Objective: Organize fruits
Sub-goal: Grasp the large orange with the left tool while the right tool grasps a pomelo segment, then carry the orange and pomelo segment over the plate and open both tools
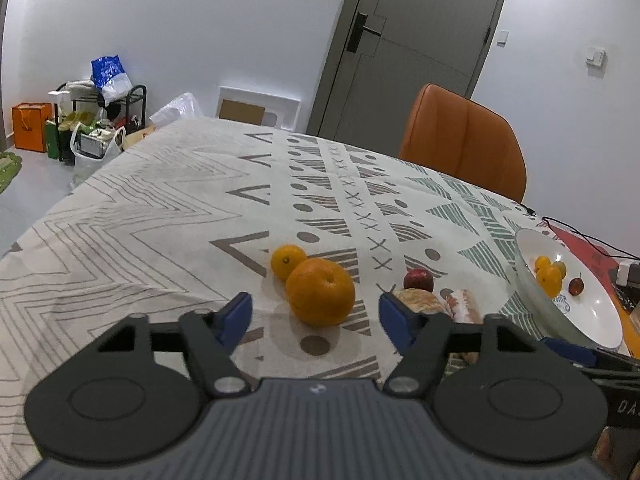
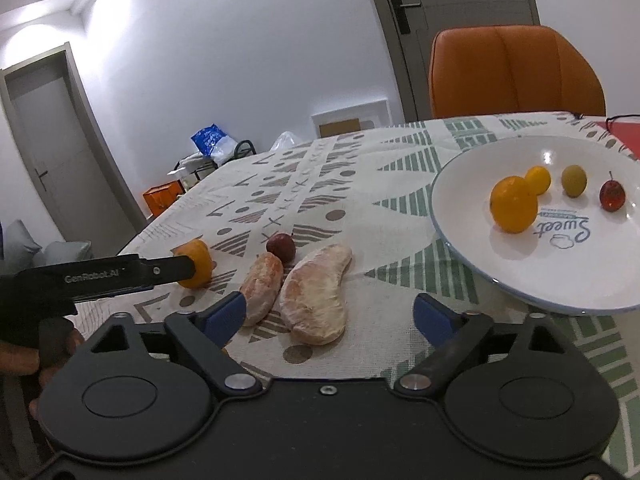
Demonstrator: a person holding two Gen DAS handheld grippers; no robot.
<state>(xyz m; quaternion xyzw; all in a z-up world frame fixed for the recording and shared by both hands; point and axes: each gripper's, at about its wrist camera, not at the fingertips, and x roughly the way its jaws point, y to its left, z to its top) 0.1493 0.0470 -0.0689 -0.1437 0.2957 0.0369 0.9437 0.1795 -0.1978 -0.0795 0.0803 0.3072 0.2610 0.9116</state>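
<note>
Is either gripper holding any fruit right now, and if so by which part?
Neither. The left gripper brackets the large orange without touching; the right gripper stands open around the pomelo segments.

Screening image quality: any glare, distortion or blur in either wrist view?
Left wrist: strong fisheye bending of the door, soft shadows under the large orange, sharp enough. Right wrist: ceiling light blown out at top left, small glints on the plate, fruit still sharp.
</note>
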